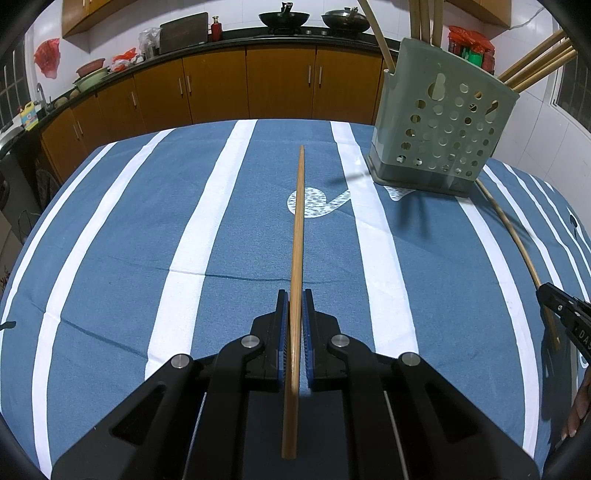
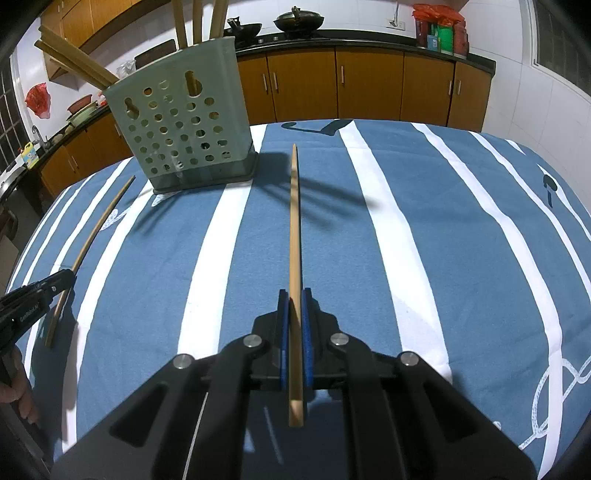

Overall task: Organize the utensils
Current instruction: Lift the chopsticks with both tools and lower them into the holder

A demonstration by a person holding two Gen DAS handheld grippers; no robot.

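My left gripper point(image 1: 294, 295) is shut on a wooden chopstick point(image 1: 298, 221) that points forward above the striped cloth. My right gripper point(image 2: 294, 295) is shut on a second wooden chopstick point(image 2: 294, 221), also pointing forward. A pale green perforated utensil holder point(image 1: 443, 118) stands ahead at the right in the left wrist view and ahead at the left in the right wrist view point(image 2: 181, 122). Several chopsticks stick out of its top. Each gripper shows at the edge of the other's view, the right one point(image 1: 565, 314) and the left one point(image 2: 40, 291).
A blue cloth with white stripes point(image 1: 147, 221) covers the table. Brown kitchen cabinets point(image 1: 280, 85) and a dark counter with woks point(image 1: 284, 18) run behind the table. A sink point(image 1: 40, 99) is at the far left.
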